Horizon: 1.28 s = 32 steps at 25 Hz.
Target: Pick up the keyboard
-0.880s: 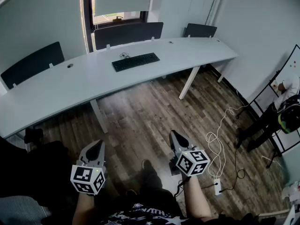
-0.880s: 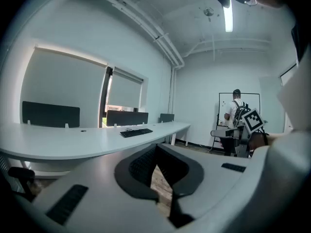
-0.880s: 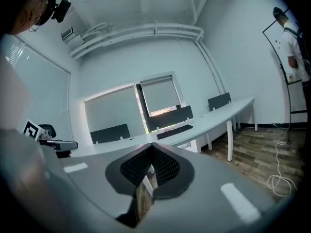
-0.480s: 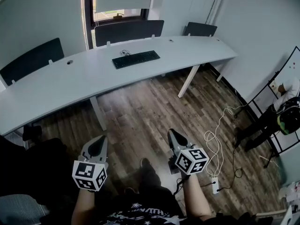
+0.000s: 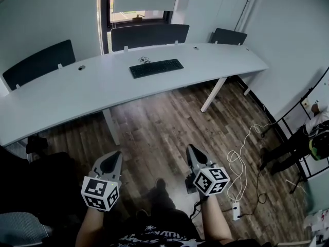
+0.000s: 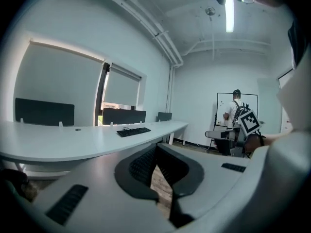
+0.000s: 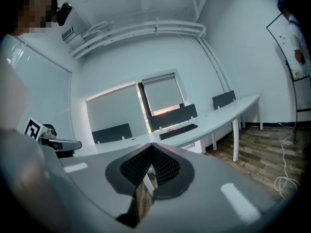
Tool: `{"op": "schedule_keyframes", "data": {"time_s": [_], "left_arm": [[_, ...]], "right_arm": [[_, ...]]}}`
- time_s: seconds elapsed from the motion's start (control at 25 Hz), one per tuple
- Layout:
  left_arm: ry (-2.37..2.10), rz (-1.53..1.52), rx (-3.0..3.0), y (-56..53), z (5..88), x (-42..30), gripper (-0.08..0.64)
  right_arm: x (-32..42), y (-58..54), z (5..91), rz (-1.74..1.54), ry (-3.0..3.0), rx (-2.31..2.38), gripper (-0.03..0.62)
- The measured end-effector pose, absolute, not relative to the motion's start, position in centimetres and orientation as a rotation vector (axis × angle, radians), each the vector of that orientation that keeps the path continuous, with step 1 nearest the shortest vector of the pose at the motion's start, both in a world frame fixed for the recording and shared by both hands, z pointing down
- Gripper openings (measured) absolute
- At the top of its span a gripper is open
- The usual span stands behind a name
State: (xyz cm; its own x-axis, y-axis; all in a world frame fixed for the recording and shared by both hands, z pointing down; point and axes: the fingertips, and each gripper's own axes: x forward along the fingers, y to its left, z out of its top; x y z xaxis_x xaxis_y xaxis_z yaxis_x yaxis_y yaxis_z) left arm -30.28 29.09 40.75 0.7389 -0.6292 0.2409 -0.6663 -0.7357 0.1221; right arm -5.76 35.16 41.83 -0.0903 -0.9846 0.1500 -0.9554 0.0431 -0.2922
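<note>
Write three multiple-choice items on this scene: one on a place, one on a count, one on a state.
1. Where does the keyboard lie?
A) on the white desk
B) on the floor
C) on a chair

2. How many dark panels show along the desk's far edge in the head view?
A) one
B) three
C) six

3. The left gripper and the right gripper are:
A) both shut and empty
B) both wide open
C) both shut on the keyboard

Answers:
1 A, it lies flat on the desktop.
2 B, three panels stand spaced along the back.
3 A, each gripper view shows the jaws together with nothing between them.
</note>
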Motion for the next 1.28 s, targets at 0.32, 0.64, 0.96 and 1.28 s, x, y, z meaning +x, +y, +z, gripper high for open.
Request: {"op": "schedule_keyframes", "data": {"time_s": [0.32, 0.64, 0.96, 1.28], "left_arm": [[-1.079, 0.319, 2.640, 23.2, 43.7, -28.1, 0.009], [-1.146, 0.353, 2.582, 15.1, 44.2, -22.6, 0.009], [-1.187, 0.402, 2.552, 10.1, 44.7, -17.4, 0.009], [-1.264, 0.373, 2.548, 6.7, 43.7, -14.5, 0.009]], "right_arm": [[-2.3, 28.5, 43.7, -0.553, 2.159, -2.004, 0.003], [5.1, 20.0, 44.1, -0.593, 2.129, -1.989, 0.003], [8.8, 13.3, 43.9, -0.629, 2.235, -1.863, 0.003], [11.5, 9.8, 45.1, -0.676, 2.280, -1.793, 0.003]]}}
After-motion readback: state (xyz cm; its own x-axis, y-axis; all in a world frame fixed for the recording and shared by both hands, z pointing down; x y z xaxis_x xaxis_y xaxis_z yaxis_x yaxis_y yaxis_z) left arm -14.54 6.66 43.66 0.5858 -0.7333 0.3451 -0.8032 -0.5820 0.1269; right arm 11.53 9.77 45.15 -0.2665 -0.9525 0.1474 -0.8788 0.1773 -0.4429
